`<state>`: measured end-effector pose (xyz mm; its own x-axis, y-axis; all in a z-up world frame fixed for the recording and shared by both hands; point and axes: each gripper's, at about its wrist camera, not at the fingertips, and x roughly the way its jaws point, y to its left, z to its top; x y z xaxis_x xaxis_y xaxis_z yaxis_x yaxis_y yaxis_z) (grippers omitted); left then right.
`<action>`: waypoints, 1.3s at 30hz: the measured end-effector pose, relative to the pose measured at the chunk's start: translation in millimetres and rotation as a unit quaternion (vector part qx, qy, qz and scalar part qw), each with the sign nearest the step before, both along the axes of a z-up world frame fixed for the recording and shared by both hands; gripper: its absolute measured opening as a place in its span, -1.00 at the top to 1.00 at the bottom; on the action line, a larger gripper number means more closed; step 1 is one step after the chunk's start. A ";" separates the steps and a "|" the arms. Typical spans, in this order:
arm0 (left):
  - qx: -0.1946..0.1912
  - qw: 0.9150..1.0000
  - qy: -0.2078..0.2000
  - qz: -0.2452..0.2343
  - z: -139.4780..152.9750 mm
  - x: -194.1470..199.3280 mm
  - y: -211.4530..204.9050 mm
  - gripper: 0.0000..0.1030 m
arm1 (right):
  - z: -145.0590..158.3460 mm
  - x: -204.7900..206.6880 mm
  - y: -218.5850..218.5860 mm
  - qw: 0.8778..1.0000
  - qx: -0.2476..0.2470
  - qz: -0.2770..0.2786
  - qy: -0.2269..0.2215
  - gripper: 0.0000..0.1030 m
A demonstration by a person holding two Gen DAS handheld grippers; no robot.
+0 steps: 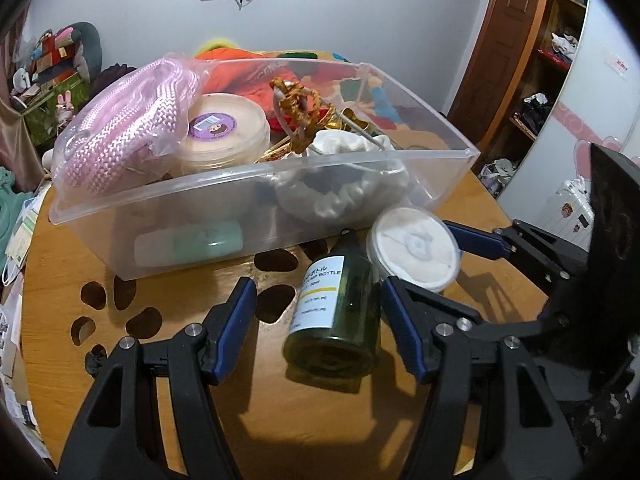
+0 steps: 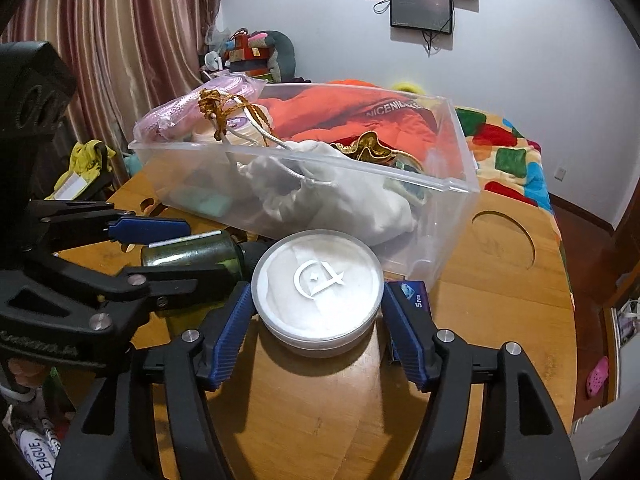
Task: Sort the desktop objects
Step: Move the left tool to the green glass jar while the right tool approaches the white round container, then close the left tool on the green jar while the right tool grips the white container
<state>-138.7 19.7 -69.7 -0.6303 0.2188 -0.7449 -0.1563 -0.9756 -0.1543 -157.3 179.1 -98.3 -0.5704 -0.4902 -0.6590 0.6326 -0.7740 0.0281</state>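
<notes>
A dark green bottle (image 1: pixel 336 312) with a white label lies on its side on the wooden table (image 1: pixel 280 420). My left gripper (image 1: pixel 318 312) is open around it, with a gap at its left pad. Right of the bottle stands a white round jar (image 1: pixel 412 252), also seen close up as the jar (image 2: pixel 316 296) in the right wrist view. There my right gripper (image 2: pixel 318 320) straddles it, open, pads beside its rim. The left gripper (image 2: pixel 190 256) and bottle (image 2: pixel 200 250) show at the left. A clear plastic bin (image 1: pixel 280 168) stands just behind both.
The bin (image 2: pixel 300 160) holds a pink rope in a bag (image 1: pixel 128 132), a cream tub (image 1: pixel 224 132), gold cord, a white pouch (image 2: pixel 320 200) and a green tube (image 1: pixel 192 240). A small blue box (image 2: pixel 416 296) sits by my right finger. The table has cut-out holes (image 1: pixel 276 300). A bed lies beyond.
</notes>
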 end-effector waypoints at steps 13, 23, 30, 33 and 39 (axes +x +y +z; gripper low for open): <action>-0.008 1.000 -0.005 0.000 -5.0 -3.5 13.1 0.01 | 5.9 11.1 18.8 1.000 -0.010 -0.004 -0.011 -0.20; 0.005 1.000 0.017 -0.001 12.5 12.4 11.4 0.13 | 17.5 15.3 26.6 1.000 -0.027 -0.014 -0.009 -0.20; 0.005 0.999 0.032 -0.003 21.8 20.4 13.2 0.21 | 32.6 17.7 29.5 0.999 -0.042 -0.016 0.004 -0.20; 0.010 0.999 0.040 -0.004 28.0 22.3 8.8 0.21 | 37.9 19.6 30.7 0.999 -0.047 -0.017 0.011 -0.20; 0.008 0.998 0.064 -0.004 44.8 28.7 7.4 0.21 | 49.9 21.9 31.8 0.998 -0.059 -0.017 0.020 -0.20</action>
